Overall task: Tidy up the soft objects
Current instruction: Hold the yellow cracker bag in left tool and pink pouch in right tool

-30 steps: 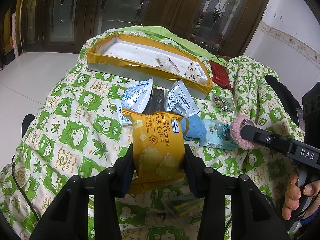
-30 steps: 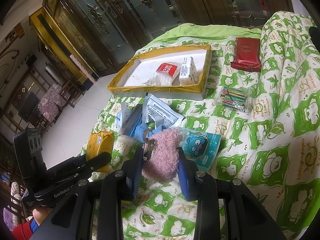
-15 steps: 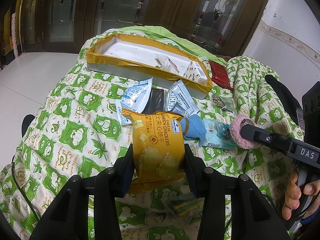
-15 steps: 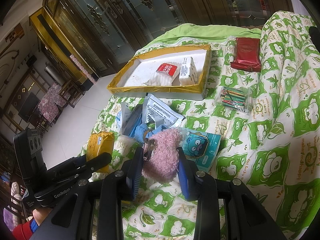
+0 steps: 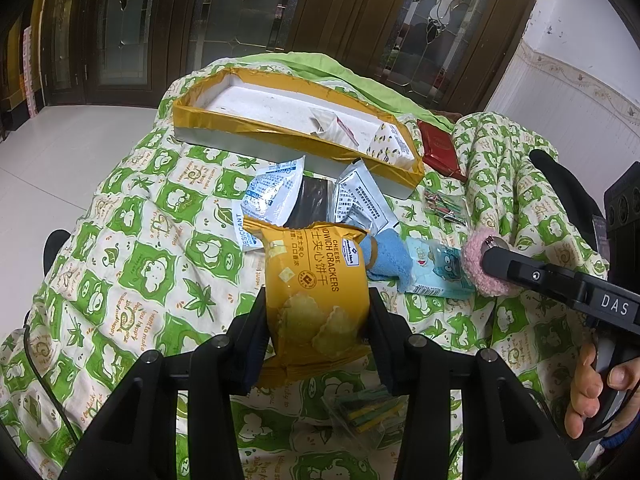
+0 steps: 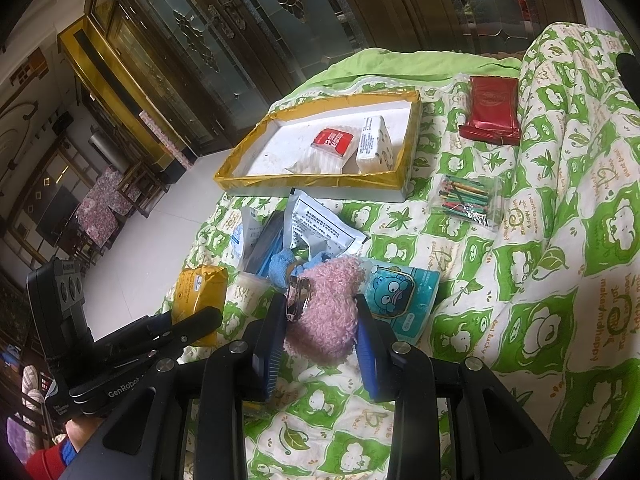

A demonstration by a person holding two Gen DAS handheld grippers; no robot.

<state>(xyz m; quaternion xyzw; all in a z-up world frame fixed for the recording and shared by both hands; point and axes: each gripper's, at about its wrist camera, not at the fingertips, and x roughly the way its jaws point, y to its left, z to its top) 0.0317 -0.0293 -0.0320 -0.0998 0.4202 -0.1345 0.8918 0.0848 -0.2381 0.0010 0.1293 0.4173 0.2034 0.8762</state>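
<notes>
Nothing has moved since the earlier frames: left gripper still clamps the crinkly yellow cracker packet, right gripper still squeezes the fuzzy pink plush w/ a metal ring. Both sit on the green-checked quilt, nearer the camera than the gold-taped tray; glossy pouches and a blue cloth lie btw them and the tray.

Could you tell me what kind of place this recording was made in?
Probably a room in a home: a green patterned quilt covers the work surface, dark wooden doors with decorative glass stand behind it, and the floor is pale tile.
</notes>
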